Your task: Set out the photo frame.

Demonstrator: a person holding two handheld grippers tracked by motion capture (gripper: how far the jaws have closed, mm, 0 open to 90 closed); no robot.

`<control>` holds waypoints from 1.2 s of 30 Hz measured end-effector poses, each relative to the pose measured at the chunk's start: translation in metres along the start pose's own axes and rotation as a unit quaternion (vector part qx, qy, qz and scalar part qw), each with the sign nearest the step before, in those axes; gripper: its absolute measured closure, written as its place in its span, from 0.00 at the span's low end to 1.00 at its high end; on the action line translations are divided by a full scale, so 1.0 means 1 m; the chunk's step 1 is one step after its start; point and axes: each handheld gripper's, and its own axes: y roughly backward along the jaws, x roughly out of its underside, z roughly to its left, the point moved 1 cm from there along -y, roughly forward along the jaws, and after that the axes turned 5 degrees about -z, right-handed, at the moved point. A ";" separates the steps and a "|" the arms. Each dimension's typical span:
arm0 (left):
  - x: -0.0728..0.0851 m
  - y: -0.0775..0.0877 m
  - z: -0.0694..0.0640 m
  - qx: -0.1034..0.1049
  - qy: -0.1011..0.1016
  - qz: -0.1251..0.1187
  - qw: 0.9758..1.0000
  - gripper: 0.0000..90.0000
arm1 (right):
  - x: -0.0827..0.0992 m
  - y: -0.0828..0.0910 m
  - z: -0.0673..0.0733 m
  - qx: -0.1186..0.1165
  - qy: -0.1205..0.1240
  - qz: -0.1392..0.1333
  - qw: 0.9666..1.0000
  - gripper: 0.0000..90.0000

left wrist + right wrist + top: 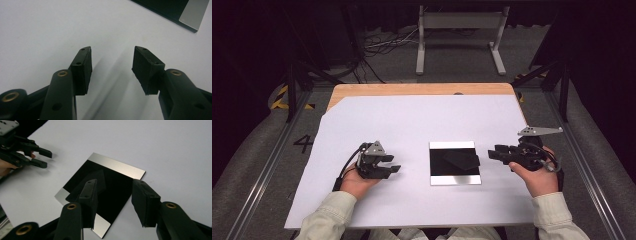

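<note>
Because the mirror plate (455, 163) lies flat mid-bench on the white sheet (377, 120), you rest both grippers beside it: left gripper (395, 164) fingers wide and empty, right gripper (491, 151) fingers apart, holding nothing.

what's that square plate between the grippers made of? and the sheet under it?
Square plate: looks like polished metal or mirror glass; it reflects the dark room and the right gripper, with bright silvery bands at two edges. Which of the two is unclear. White sheet: matte, probably paper or thin plastic, lying on a wooden tabletop.
</note>
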 end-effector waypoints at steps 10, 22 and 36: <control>0.000 -0.001 0.000 0.000 0.000 0.001 1.000 0.56 | 0.002 -0.003 -0.003 0.016 -0.029 -0.004 0.999 0.61; 0.000 -0.001 0.000 0.000 -0.001 0.000 1.000 0.56 | 0.005 -0.017 0.002 -0.029 -0.087 0.021 0.996 0.58; 0.000 -0.001 -0.001 0.000 -0.001 0.002 1.000 0.55 | 0.010 -0.034 0.006 -0.047 -0.130 0.035 0.990 0.56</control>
